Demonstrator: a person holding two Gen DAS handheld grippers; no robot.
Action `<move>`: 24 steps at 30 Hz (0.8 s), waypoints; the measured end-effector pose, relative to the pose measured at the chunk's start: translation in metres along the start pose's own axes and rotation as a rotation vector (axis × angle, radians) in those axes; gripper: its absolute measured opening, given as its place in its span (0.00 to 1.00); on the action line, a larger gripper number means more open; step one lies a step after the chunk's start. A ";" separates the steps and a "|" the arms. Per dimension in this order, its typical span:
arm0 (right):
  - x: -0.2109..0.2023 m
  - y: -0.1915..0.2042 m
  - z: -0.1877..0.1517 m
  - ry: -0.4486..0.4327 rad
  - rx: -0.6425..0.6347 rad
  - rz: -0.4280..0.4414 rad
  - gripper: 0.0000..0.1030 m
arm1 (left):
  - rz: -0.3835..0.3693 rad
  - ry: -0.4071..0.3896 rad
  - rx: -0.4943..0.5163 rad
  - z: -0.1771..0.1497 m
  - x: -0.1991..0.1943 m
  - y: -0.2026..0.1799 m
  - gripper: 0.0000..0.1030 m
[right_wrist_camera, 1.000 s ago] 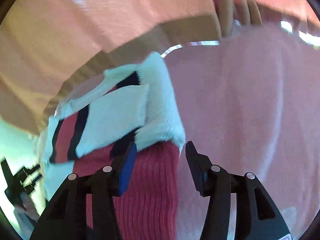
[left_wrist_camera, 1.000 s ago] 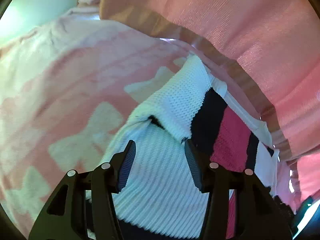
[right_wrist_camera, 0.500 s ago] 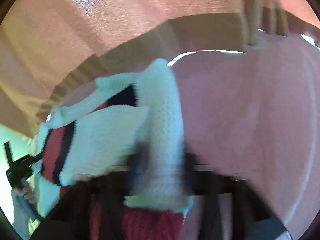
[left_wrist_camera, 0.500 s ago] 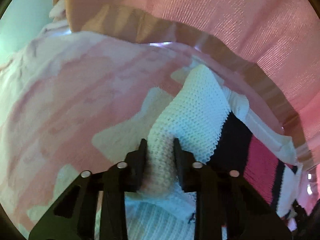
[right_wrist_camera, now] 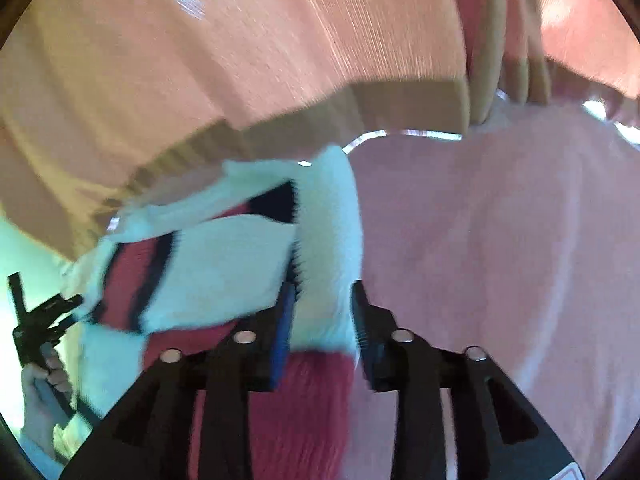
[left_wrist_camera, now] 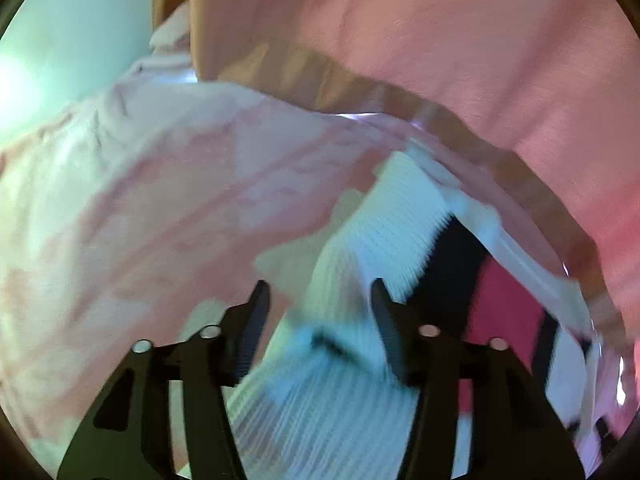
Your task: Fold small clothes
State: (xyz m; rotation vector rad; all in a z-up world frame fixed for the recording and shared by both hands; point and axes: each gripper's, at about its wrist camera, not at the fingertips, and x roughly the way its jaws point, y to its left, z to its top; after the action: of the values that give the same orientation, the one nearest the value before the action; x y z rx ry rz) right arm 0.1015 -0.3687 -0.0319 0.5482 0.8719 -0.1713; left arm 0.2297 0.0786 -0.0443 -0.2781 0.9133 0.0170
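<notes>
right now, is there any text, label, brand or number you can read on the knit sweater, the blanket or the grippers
None: no readable text in either view.
Knit sweater: only white, black and red stripes, no tag or label showing.
Pink blanket: pale blotchy shapes, no lettering.
Right gripper: a small pale patch at the lower frame edge, cut off and too blurred to read.
Left gripper: plain black, no markings.

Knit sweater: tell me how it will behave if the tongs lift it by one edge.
Likely floppy: the knit sweater lies folded over itself and bunches between the right tongs. Probably light, being soft open knit. Its ribbed weave should grip rather than slip, though it may stretch.
</notes>
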 end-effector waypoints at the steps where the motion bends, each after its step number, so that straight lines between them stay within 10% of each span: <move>1: -0.020 0.004 -0.009 -0.011 0.000 -0.008 0.38 | -0.011 0.001 0.021 -0.005 -0.013 0.001 0.60; 5: -0.074 0.018 -0.066 -0.021 -0.076 -0.035 0.48 | -0.101 0.006 0.092 -0.041 -0.072 0.021 0.77; 12: -0.110 0.005 -0.215 0.124 -0.002 0.028 0.49 | -0.123 0.186 0.113 -0.152 -0.104 0.079 0.79; 20: -0.106 0.014 -0.250 0.142 0.004 0.055 0.50 | -0.110 0.193 0.097 -0.202 -0.115 0.096 0.79; 22: -0.104 0.019 -0.251 0.139 -0.013 0.061 0.47 | -0.114 0.190 0.097 -0.204 -0.115 0.093 0.76; 24: -0.097 0.023 -0.248 0.147 -0.004 0.097 0.17 | -0.120 0.180 0.105 -0.204 -0.116 0.090 0.62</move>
State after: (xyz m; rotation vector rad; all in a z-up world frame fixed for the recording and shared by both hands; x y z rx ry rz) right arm -0.1211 -0.2271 -0.0771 0.6035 0.9861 -0.0406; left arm -0.0126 0.1272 -0.0922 -0.2389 1.0711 -0.1682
